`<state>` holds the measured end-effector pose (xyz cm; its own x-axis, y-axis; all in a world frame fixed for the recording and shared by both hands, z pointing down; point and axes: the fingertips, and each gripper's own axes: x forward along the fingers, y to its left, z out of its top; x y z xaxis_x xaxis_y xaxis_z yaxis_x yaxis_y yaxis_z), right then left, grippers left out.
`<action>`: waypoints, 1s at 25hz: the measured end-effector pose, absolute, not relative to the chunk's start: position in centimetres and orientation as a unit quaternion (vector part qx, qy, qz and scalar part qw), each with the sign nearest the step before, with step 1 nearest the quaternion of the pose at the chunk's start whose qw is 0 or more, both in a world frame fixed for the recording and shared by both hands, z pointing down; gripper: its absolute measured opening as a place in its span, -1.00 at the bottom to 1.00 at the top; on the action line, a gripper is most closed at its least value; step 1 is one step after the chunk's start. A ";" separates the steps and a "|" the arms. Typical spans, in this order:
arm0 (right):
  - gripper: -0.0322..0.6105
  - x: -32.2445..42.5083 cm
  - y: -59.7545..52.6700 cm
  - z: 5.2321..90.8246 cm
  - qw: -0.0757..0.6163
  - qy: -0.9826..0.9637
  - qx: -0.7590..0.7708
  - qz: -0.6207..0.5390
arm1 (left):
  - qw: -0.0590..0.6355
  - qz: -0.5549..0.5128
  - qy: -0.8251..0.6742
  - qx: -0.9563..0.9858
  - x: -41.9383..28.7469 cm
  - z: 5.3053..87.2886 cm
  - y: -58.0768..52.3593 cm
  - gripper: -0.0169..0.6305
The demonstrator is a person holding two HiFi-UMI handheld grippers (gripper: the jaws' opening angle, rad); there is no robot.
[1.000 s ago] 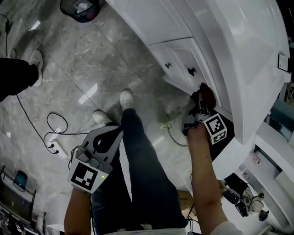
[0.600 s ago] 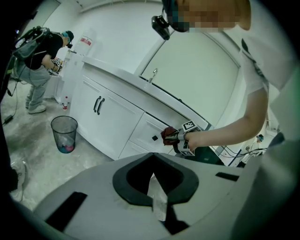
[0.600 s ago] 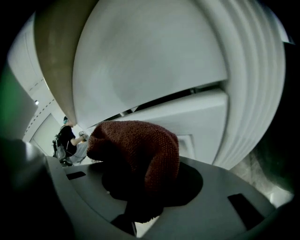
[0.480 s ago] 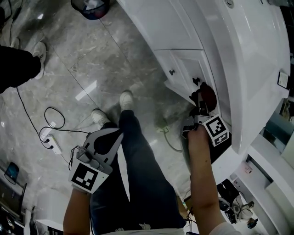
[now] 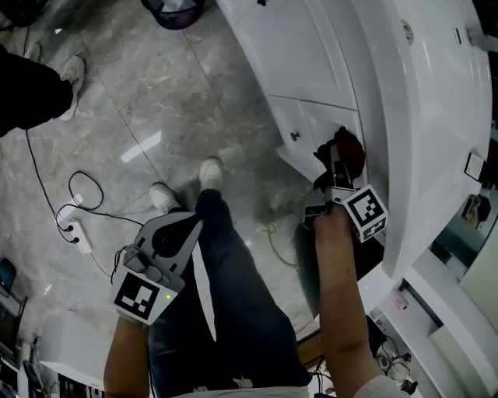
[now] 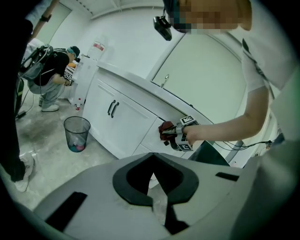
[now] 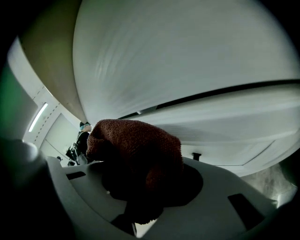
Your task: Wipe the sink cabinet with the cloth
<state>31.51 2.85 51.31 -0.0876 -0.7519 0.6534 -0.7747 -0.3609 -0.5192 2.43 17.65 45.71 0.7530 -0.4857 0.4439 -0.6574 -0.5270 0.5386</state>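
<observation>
A dark red cloth (image 5: 348, 148) is pressed against the upper front of the white sink cabinet (image 5: 311, 54), just under the countertop edge. My right gripper (image 5: 338, 159) is shut on it. In the right gripper view the cloth (image 7: 136, 145) bulges out of the jaws and fills them, with the cabinet front (image 7: 187, 70) right behind it. The left gripper view shows the cloth (image 6: 165, 130) and the right gripper (image 6: 172, 135) from the side, against the cabinet (image 6: 117, 126). My left gripper (image 5: 183, 229) hangs low beside the person's leg, shut and empty (image 6: 154, 199).
A black knob (image 5: 295, 136) sits on the drawer front left of the cloth. A mesh wastebasket (image 5: 173, 12) stands on the marble floor by the cabinet. A power strip with cables (image 5: 78, 233) lies at left. Another person crouches farther off (image 6: 51, 70).
My right gripper has slid the cloth along the drawer front toward the knobs, and one knob is now hidden behind it. The head view has shifted. My left gripper has stayed put.
</observation>
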 end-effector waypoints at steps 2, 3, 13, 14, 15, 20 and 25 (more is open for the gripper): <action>-0.54 30.8 1.8 51.7 0.009 -0.571 0.669 0.475 | 0.360 0.116 -0.337 0.862 2.3 45.8 17.4 -0.91; -0.54 30.4 1.3 52.0 0.009 -0.573 0.668 0.474 | 0.361 0.115 -0.339 0.861 2.2 45.9 17.4 -0.91; -0.54 30.0 -0.3 55.6 0.004 -0.579 0.688 0.437 | 0.379 0.118 -0.346 0.850 1.8 47.1 17.6 -0.91; -0.54 30.1 -0.3 55.9 -0.003 -0.576 0.691 0.437 | 0.379 0.119 -0.346 0.850 1.8 47.3 17.6 -0.91; -0.54 30.2 -0.2 56.3 -0.012 -0.570 0.694 0.440 | 0.378 0.118 -0.346 0.850 1.9 47.3 17.6 -0.91; -0.54 30.9 0.3 58.3 -0.020 -0.561 0.704 0.434 | 0.374 0.122 -0.337 0.855 2.4 47.6 17.6 -0.91; -0.54 31.8 1.2 60.1 -0.013 -0.556 0.710 0.432 | 0.382 0.126 -0.335 0.852 2.6 48.3 17.6 -0.91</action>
